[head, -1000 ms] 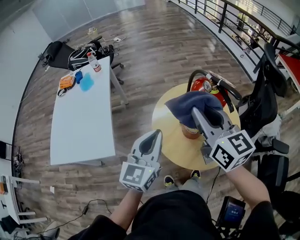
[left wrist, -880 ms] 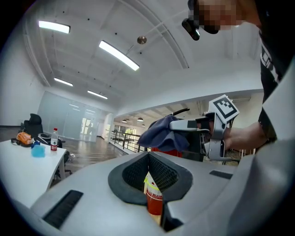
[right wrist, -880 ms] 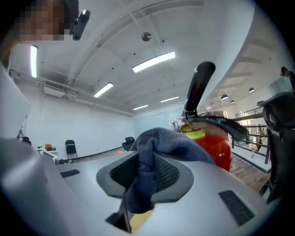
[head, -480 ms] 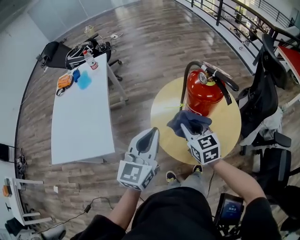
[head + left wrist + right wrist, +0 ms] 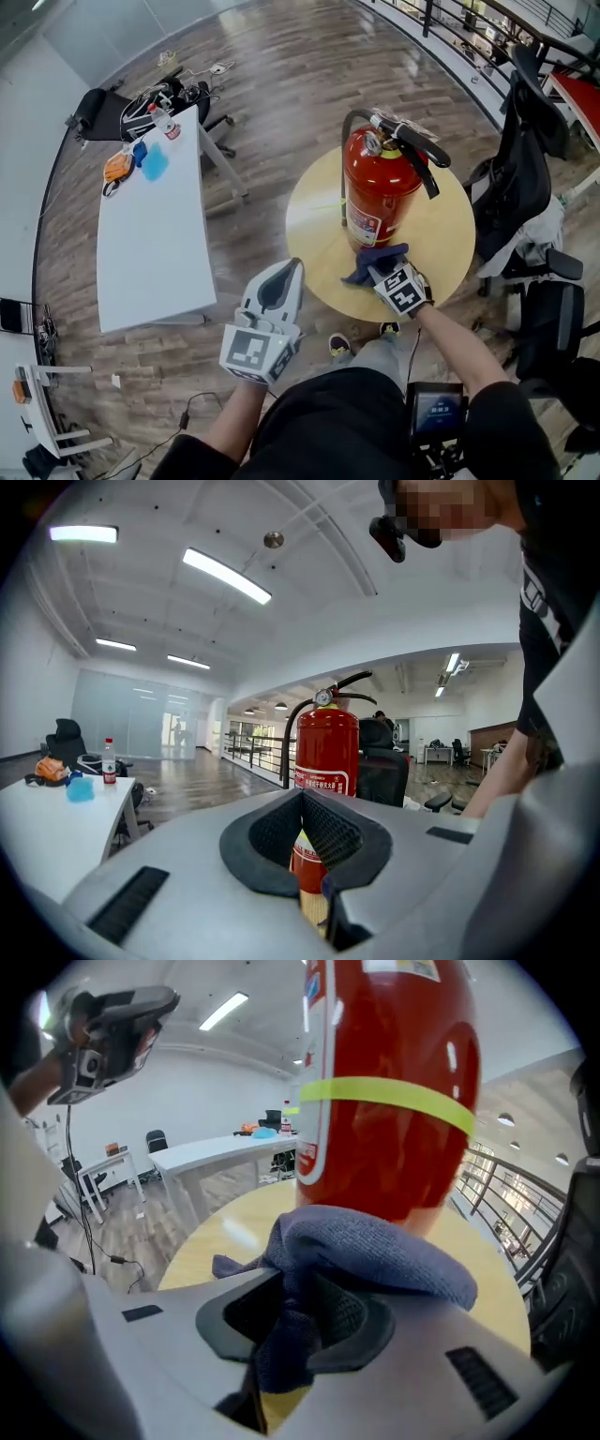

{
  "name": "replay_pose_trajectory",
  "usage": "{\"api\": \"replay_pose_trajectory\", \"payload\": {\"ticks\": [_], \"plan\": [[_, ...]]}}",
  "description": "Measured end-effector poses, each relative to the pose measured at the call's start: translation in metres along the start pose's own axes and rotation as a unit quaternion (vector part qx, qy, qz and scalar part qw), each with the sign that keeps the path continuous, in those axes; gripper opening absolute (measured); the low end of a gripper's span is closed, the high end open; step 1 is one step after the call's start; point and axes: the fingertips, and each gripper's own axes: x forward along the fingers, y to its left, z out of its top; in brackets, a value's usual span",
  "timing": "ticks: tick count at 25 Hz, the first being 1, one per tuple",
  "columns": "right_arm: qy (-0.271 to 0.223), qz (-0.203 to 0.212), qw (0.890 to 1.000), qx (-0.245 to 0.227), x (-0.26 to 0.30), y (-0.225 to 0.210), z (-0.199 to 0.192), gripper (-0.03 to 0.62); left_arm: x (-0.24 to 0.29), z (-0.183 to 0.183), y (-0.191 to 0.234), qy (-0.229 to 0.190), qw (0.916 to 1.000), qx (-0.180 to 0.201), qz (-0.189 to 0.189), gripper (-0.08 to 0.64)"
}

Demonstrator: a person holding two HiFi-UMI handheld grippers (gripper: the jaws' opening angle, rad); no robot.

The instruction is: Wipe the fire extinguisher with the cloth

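The red fire extinguisher (image 5: 380, 192) stands upright near the middle of a round yellow worktop (image 5: 450, 244), its black hose and handle at the top. The blue-grey cloth (image 5: 373, 262) lies bunched against the foot of the cylinder on the person's side. It is pinched in the right claw (image 5: 386, 272), whose jaws are clamped on a fold of it. The cloth hides the claw's tips and part of the extinguisher's base, and the label print is too small to read. The left claw (image 5: 284, 272) hangs off the worktop's near-left edge, jaws together with nothing between them, pointing toward the extinguisher. The room has a wood plank floor (image 5: 281, 84), and a dark railing (image 5: 459, 28) curves along the far right. A black office chair (image 5: 525, 141) stands just beside the round worktop. Well apart to the left, a long white worktop (image 5: 150, 253) carries a bottle (image 5: 161, 120) and small blue and orange items at its far end.
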Motion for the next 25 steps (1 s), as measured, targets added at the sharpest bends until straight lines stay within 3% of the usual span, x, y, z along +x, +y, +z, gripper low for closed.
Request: {"api": "replay_pose_trajectory", "payload": {"ticks": [2, 4, 7, 10, 13, 17, 22, 25], "plan": [[-0.003, -0.024, 1.000, 0.014, -0.014, -0.020, -0.009, 0.103, 0.006, 0.000, -0.006, 0.001, 1.0000, -0.003, -0.002, 0.024], [-0.035, -0.055, 0.997, 0.038, -0.039, -0.045, 0.001, 0.103, 0.015, 0.002, -0.012, -0.004, 1.0000, -0.004, -0.004, 0.024], [-0.119, -0.082, 0.988, 0.054, -0.099, -0.069, 0.045, 0.103, 0.028, 0.006, -0.023, -0.010, 0.9999, -0.011, -0.008, 0.024], [-0.208, -0.096, 0.973, 0.040, -0.164, -0.086, 0.115, 0.103, 0.043, 0.020, -0.032, -0.023, 0.9995, -0.018, -0.011, 0.025], [-0.268, -0.095, 0.959, 0.009, -0.219, -0.096, 0.172, 0.103, 0.057, 0.032, -0.042, -0.032, 0.9991, -0.026, -0.008, 0.024], [-0.352, -0.054, 0.934, -0.033, -0.283, -0.103, 0.243, 0.103, 0.079, 0.057, -0.046, -0.051, 0.9984, -0.024, -0.001, 0.025], [-0.342, -0.009, 0.930, -0.134, -0.284, -0.097, 0.279, 0.103, 0.090, 0.061, -0.051, -0.050, 0.9982, -0.027, 0.021, 0.025], [-0.330, -0.027, 0.936, -0.121, -0.273, -0.117, 0.272, 0.103, 0.088, 0.057, -0.048, -0.041, 0.9982, -0.024, 0.035, 0.025]]}}
